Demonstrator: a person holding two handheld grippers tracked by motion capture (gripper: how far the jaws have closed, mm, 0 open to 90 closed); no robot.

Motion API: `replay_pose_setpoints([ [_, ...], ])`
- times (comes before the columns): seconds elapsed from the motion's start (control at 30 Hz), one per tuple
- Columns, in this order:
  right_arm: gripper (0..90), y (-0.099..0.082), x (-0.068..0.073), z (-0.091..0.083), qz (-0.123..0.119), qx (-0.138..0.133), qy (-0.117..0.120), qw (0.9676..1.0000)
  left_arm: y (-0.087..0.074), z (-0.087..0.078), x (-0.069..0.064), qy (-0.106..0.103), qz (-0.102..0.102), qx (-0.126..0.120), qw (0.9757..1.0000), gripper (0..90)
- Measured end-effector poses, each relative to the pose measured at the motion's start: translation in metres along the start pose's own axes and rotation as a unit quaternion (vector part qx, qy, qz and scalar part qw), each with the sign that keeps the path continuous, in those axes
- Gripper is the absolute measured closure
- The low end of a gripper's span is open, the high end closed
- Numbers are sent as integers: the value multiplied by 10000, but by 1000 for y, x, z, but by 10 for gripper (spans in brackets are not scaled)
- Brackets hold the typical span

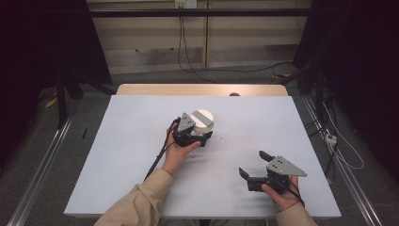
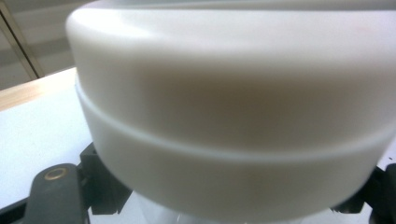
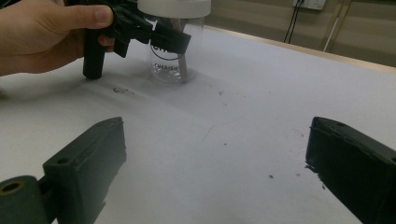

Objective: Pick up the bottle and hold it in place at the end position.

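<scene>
A clear jar [image 3: 169, 65] with a wide white lid [image 1: 203, 117] stands upright on the white table sheet [image 1: 141, 141], just left of the middle. My left gripper [image 1: 203, 136] is shut on the jar just under the lid, a jaw on either side. In the left gripper view the lid [image 2: 233, 93] looms close and blurred, with the black jaws of the left gripper [image 2: 238, 207] at the bottom corners. My right gripper [image 1: 251, 163] rests near the front right of the sheet, open and holding nothing; in its own view the right gripper [image 3: 215, 154] points at the jar and the left gripper [image 3: 154, 35].
The wooden table edge [image 1: 202, 89] shows beyond the sheet at the back. Small dark specks and scuffs [image 3: 224, 135] mark the sheet between the grippers. Cables [image 1: 188, 56] run over the floor behind the table, and metal rails [image 1: 42, 169] flank it.
</scene>
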State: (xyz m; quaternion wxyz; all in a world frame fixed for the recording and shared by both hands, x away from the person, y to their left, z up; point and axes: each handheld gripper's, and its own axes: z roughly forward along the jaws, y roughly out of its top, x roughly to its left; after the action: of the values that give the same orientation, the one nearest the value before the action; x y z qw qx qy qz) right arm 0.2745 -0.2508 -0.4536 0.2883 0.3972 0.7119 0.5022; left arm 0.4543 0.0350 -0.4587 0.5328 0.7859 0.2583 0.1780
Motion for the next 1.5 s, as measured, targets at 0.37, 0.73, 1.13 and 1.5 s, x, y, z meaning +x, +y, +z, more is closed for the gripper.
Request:
replay_pose_setpoints([
  [0.37, 39, 9, 5, 14, 61, 0, 193, 9998, 0, -3, 0, 19, -33, 64, 10000, 185],
  [0.73, 50, 23, 3, 30, 218, -37, 311, 9993, 0, -3, -1, 34, -46, 68, 10000, 185],
  [1.13, 83, 38, 7, 48, 251, 36, 477, 9985, 0, -3, -1, 37, -43, 65, 10000, 185],
  [1.5, 88, 51, 9, 65, 298, 24, 550, 9980, -1, -3, -1, 44, -40, 77, 10000, 185],
])
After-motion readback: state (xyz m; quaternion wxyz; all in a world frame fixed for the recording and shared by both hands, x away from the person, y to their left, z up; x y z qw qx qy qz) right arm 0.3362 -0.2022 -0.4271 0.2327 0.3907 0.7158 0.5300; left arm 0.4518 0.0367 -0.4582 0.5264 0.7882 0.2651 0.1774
